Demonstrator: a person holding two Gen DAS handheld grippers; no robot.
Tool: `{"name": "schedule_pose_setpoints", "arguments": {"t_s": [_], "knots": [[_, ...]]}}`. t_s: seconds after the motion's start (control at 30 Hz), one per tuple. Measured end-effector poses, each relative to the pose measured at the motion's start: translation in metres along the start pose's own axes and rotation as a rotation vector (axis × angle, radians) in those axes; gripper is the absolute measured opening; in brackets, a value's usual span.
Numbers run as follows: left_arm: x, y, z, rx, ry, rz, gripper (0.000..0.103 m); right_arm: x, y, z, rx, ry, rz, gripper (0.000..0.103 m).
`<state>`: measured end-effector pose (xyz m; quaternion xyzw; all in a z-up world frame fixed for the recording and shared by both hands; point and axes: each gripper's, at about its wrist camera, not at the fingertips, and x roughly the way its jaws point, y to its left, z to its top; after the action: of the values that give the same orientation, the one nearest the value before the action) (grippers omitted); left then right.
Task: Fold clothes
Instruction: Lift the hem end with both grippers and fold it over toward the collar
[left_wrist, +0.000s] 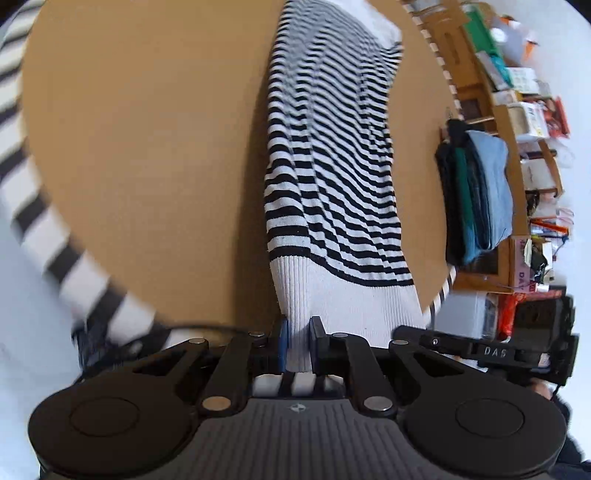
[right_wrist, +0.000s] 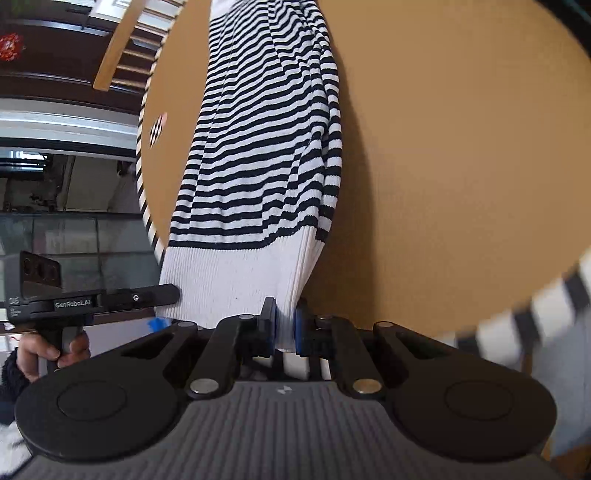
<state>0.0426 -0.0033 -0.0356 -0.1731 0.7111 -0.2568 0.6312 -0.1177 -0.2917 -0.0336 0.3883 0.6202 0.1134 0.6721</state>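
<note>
A black-and-white striped knit sweater lies stretched out along the round brown table. Its white ribbed hem is lifted toward the camera. My left gripper is shut on one corner of that hem. In the right wrist view the same sweater runs away across the table, and my right gripper is shut on the other corner of the white hem. Each view shows the other gripper beside the hem: the right one and the left one, held by a hand.
A stack of folded clothes, dark, green and blue, sits at the table's right edge. Behind it are shelves with boxes. The table rim carries a black-and-white striped band. A small checkered marker lies on the table near its left edge.
</note>
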Motion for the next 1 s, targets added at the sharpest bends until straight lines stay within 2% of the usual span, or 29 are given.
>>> {"name": "schedule_pose_setpoints", "arguments": {"t_s": [0.13, 0.27, 0.43, 0.53, 0.67, 0.77, 1.0], "knots": [[-0.016, -0.011, -0.009, 0.022, 0.01, 0.021, 0.013, -0.012, 0.013, -0.007, 0.009, 0.014, -0.004, 0.009], [-0.043, -0.047, 0.016, 0.143, -0.077, 0.01, 0.013, -0.041, 0.048, 0.023, -0.101, -0.074, -0.015, 0.009], [-0.063, -0.102, 0.086, 0.347, -0.271, 0.12, 0.013, -0.073, 0.102, 0.099, -0.302, -0.197, -0.073, 0.009], [-0.062, -0.126, 0.133, 0.401, -0.366, 0.199, 0.013, -0.08, 0.12, 0.154, -0.329, -0.254, -0.105, 0.009], [-0.051, -0.142, 0.203, 0.335, -0.394, 0.214, 0.013, -0.073, 0.124, 0.235, -0.234, -0.279, -0.107, 0.009], [-0.043, -0.145, 0.25, 0.265, -0.408, 0.228, 0.013, -0.064, 0.121, 0.282, -0.194, -0.293, -0.138, 0.009], [-0.008, -0.13, 0.334, 0.104, -0.39, 0.231, 0.013, -0.033, 0.101, 0.358, -0.079, -0.295, -0.171, 0.009]]}}
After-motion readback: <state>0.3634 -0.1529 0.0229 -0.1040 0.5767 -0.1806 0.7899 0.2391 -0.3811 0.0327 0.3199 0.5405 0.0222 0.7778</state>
